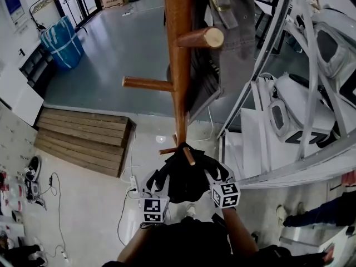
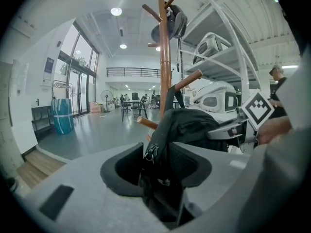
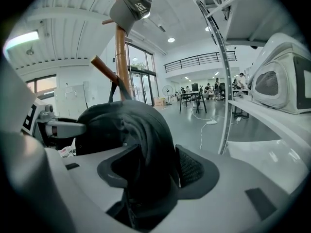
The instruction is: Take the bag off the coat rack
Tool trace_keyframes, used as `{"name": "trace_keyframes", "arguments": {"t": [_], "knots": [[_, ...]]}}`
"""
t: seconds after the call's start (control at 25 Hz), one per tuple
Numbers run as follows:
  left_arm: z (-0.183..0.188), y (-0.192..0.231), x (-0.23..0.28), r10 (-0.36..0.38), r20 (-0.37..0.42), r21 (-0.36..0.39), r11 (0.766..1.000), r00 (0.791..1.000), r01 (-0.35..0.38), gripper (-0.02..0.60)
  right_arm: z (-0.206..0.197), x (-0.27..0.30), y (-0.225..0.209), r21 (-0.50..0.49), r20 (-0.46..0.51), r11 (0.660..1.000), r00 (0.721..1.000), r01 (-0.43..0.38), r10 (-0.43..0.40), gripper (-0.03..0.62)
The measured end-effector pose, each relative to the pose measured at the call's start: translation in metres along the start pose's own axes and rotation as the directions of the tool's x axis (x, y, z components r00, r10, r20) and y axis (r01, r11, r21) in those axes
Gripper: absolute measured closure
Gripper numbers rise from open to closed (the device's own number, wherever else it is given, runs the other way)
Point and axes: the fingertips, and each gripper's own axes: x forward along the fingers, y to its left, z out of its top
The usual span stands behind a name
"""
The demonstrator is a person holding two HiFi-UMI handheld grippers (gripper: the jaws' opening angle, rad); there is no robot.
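A black bag (image 1: 183, 178) hangs low on the wooden coat rack (image 1: 179, 65), and its top is still round a short peg (image 1: 189, 156). I hold one gripper at each side of the bag. In the left gripper view, my left gripper (image 2: 158, 171) has the bag's fabric and zipper pull (image 2: 150, 154) pinched between its pads. The bag (image 3: 131, 135) bulges into my right gripper (image 3: 150, 174), whose jaws stand wide; the right pad (image 3: 192, 169) shows bare beside the fabric. A strap (image 3: 114, 89) runs up to the peg.
A grey garment (image 1: 233, 32) hangs from an upper peg (image 1: 201, 38), and a cap (image 3: 130, 5) tops the rack. White metal shelving (image 1: 289, 93) holding white machines stands close on the right. A wooden pallet (image 1: 83, 138) and cables lie on the floor at the left. A person's shoe (image 1: 286, 216) is at lower right.
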Motion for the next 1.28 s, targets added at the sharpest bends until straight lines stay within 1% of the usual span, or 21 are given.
{"name": "trace_keyframes", "arguments": {"t": [0.16,0.28,0.44,0.8,1.28], "knots": [[0.001,-0.002,0.0,-0.025,-0.001,0.009,1.0,1.0,0.025,0.438,0.001,-0.001,-0.003,0.007,0.001,1.0,1.0,0.017,-0.017,0.39],[0.0,-0.005,0.0,-0.057,-0.004,0.008,0.998,0.998,0.057,0.471,-0.001,-0.004,-0.004,0.017,0.003,0.999,1.0,0.027,-0.027,0.445],[0.001,-0.008,-0.003,-0.087,0.0,0.003,0.996,0.996,0.087,0.491,0.001,-0.009,-0.002,0.006,0.002,0.999,0.999,0.04,-0.04,0.474],[0.007,-0.017,-0.013,-0.145,0.036,-0.007,0.989,0.989,0.146,0.502,0.003,-0.024,0.004,-0.001,0.02,0.998,0.997,0.07,-0.07,0.5],[0.019,-0.027,-0.031,-0.2,0.078,0.022,0.98,0.977,0.199,0.505,0.01,-0.05,0.011,-0.002,0.049,0.994,0.993,0.107,-0.107,0.508]]}}
